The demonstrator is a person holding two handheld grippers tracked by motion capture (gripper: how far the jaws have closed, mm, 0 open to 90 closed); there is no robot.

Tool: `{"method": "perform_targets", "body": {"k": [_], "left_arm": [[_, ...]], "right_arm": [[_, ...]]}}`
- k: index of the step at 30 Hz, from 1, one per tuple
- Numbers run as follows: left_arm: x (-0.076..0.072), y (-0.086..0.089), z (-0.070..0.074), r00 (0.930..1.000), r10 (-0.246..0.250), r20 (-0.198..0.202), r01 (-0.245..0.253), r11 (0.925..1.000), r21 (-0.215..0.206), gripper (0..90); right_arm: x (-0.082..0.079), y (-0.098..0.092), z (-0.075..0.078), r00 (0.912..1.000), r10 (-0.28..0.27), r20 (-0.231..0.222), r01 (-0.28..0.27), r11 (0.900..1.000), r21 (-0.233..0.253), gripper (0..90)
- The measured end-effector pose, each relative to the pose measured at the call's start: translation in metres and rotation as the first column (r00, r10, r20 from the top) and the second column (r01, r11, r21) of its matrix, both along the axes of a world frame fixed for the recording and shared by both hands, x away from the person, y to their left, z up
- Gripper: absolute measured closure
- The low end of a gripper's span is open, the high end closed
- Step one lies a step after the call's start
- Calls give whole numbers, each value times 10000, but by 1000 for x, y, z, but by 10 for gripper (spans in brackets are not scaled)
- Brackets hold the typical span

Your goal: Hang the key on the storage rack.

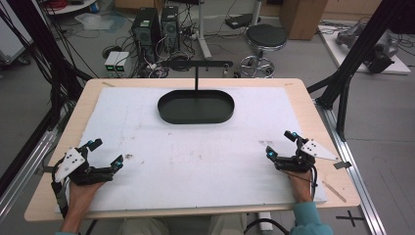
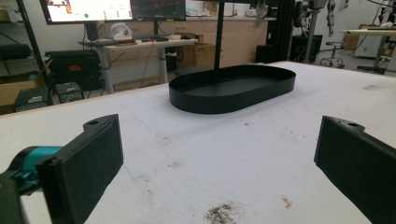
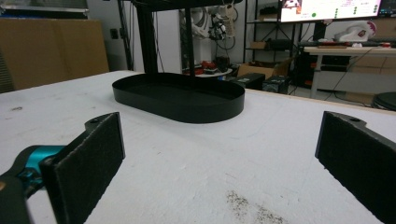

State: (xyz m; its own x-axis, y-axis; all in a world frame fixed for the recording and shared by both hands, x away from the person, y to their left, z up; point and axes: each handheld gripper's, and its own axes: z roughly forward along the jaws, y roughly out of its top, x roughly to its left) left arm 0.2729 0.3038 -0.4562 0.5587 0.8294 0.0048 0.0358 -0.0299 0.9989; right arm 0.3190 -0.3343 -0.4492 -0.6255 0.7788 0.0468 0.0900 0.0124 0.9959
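Tray: black oval tray (image 1: 195,106), upper centre of the worktop (image 1: 195,161); likely light, stiff, thin-walled; grip rim.
Left tongs (image 1: 104,152): wide, empty.
Right tongs (image 1: 280,143): wide, empty.

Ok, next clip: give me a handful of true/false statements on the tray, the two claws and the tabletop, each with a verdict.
1. The black oval tray holds nothing. True.
2. The left claw is shut on an object. False: its jaws stand wide apart with only bare table between them.
3. The right claw is open. True.
4. The tray sits at the person's near edge of the table, between the hands. False: it sits at the far side, centred, well beyond both claws.
5. A thin black post rises at the tray's far side. True.
6. The white table cover is spotless. False: it shows dark smudges and a small reddish mark near the left claw.
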Motion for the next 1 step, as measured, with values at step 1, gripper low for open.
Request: {"method": "perform_targets", "body": {"k": [1], "left_arm": [[0, 0, 0, 10000, 18, 3, -18, 10000, 29, 17]], "right_arm": [[0, 1, 0, 10000, 11, 48, -10, 10000, -88, 5]]}}
